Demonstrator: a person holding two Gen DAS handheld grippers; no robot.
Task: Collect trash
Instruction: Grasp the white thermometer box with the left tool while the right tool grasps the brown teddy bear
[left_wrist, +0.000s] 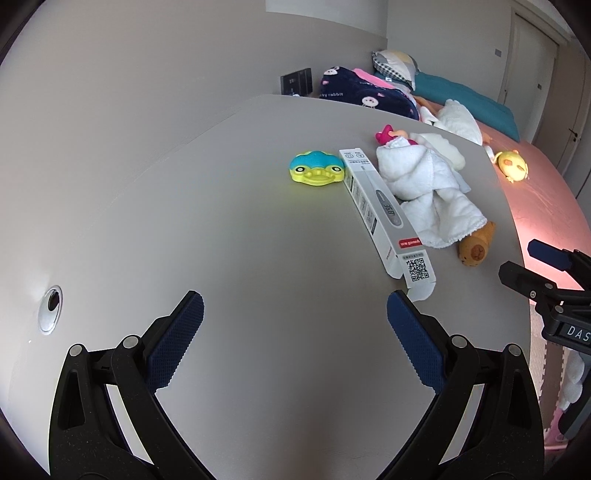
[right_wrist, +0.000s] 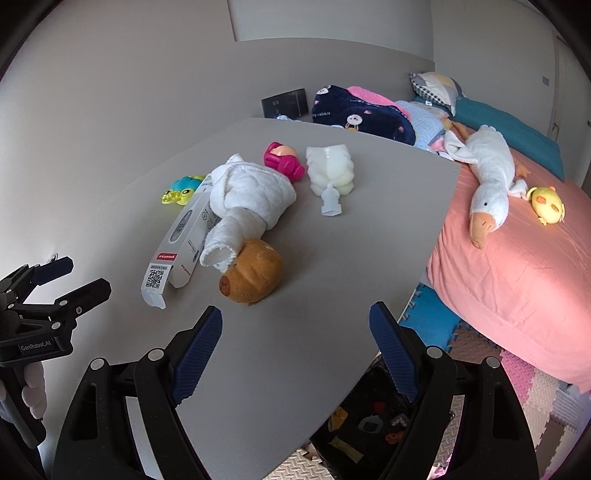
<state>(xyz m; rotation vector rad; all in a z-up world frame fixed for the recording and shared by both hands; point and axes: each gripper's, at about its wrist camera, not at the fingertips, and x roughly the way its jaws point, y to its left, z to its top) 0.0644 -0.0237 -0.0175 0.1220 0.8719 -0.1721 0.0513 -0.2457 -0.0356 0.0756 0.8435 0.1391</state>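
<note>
A long white thermometer box (left_wrist: 384, 218) (right_wrist: 181, 240) lies on the grey table (left_wrist: 240, 229) (right_wrist: 332, 266), its flap end nearest me. Against it rests a rolled white towel (left_wrist: 424, 188) (right_wrist: 247, 199), with a brown plush toy (left_wrist: 474, 245) (right_wrist: 253, 273) at its near end. My left gripper (left_wrist: 295, 325) hovers open over bare table, short of the box's flap, nothing between its pads. My right gripper (right_wrist: 295, 339) is open too, empty, just short of the brown plush at the table's near right edge. Each gripper shows at the side of the other's view.
A blue-yellow frog toy (left_wrist: 316, 171) (right_wrist: 181, 190), a pink toy (right_wrist: 282, 160) and a white squeeze bottle (right_wrist: 332, 173) lie on the table. Right of it is a pink bed (right_wrist: 517, 266) with a plush goose (right_wrist: 487, 184). A dark bin (right_wrist: 373, 421) sits under the table's edge.
</note>
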